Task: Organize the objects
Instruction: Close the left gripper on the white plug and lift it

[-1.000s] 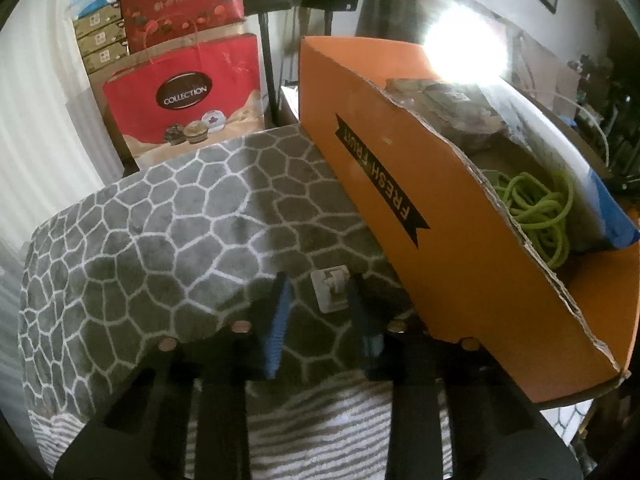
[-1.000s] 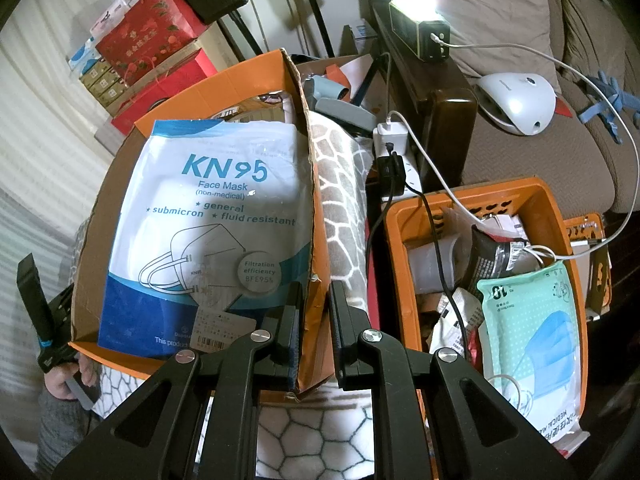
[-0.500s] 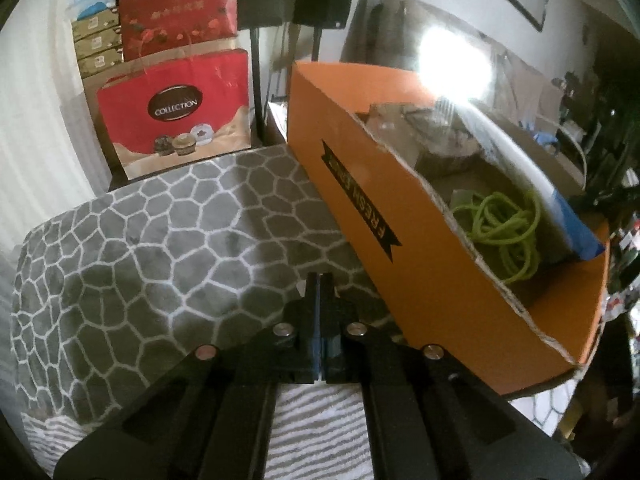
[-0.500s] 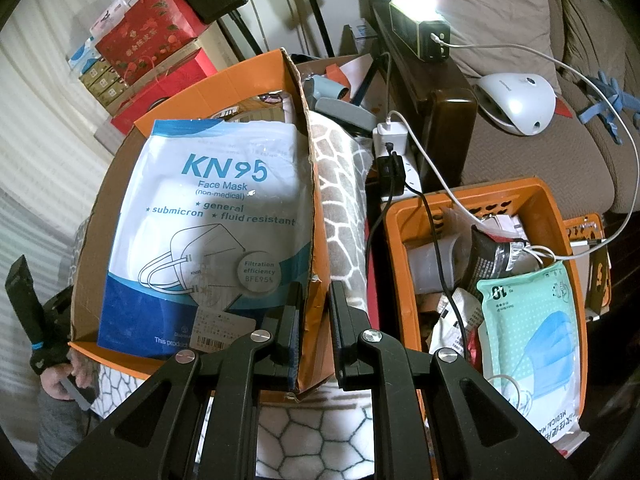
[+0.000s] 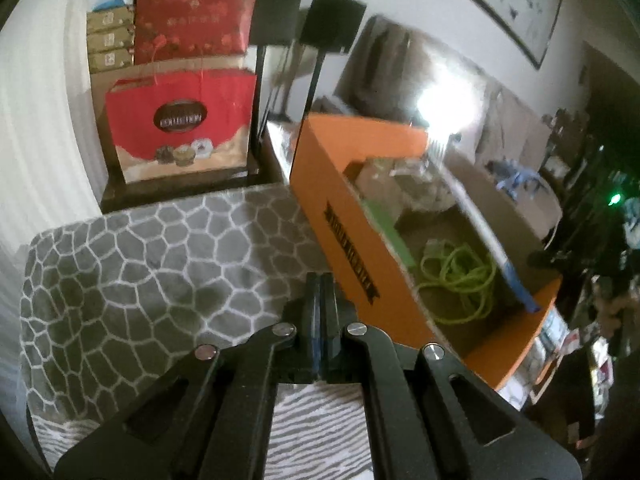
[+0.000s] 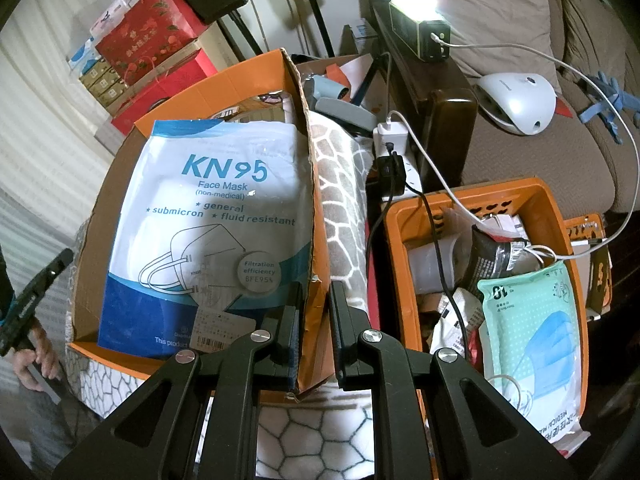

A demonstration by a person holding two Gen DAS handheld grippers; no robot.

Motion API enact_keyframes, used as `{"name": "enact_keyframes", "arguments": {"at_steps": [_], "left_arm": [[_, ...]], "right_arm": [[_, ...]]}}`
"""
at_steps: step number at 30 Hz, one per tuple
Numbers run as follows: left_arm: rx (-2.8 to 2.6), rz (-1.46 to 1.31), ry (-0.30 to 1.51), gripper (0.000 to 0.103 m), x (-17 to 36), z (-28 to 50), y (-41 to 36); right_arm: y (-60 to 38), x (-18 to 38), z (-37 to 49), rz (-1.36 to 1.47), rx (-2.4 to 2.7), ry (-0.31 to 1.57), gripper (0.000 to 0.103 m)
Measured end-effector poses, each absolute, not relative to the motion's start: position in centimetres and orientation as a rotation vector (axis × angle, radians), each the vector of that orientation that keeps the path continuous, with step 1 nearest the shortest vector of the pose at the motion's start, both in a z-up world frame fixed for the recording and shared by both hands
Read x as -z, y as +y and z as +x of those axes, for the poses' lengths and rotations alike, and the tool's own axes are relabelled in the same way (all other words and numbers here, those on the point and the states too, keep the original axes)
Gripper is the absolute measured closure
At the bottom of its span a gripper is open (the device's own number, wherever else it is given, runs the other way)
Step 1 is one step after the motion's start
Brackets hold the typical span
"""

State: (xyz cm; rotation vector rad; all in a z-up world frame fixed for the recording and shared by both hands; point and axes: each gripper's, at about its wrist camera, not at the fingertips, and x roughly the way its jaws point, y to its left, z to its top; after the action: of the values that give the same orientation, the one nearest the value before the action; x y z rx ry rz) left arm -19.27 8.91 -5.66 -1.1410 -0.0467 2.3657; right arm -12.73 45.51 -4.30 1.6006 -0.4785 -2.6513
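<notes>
Orange cardboard box (image 6: 308, 184): right tongs (image 6: 314, 300) clamp its wall, pointing steeply down; left tongs (image 5: 320, 284) closed, tilted downward.

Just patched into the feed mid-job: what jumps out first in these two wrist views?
The big orange cardboard box dominates, with a white-and-blue KN95 face mask pack lying on top of its contents; the right gripper is clamped on its near wall. To its right, an orange plastic basket is crammed with packets and cables. In the left view, the left gripper is shut above the grey pebble-patterned blanket, and a lime-green cord lies coiled inside the box.
</notes>
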Motion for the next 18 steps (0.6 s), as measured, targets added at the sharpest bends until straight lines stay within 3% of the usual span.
{"name": "enact_keyframes", "arguments": {"at_steps": [3,5,8,18], "left_arm": [[-2.342,-1.212,-0.038,0.097,7.6,-19.3,9.8],[-2.323,-1.251,-0.047,0.083,8.8,-19.6,10.3],[-2.332,-1.267,-0.045,0.071,9.8,-19.6,10.8],[-2.394,-1.282,0.06,0.071,11.7,-19.4,12.4]], "right_arm": [[45.5,4.4,-12.7,1.602,2.652,-0.479,0.091],[45.5,4.4,-12.8,1.602,2.651,-0.478,0.091],[45.5,4.4,-12.7,1.602,2.651,-0.479,0.091],[45.5,4.3,-12.8,1.602,2.651,-0.479,0.091]]}}
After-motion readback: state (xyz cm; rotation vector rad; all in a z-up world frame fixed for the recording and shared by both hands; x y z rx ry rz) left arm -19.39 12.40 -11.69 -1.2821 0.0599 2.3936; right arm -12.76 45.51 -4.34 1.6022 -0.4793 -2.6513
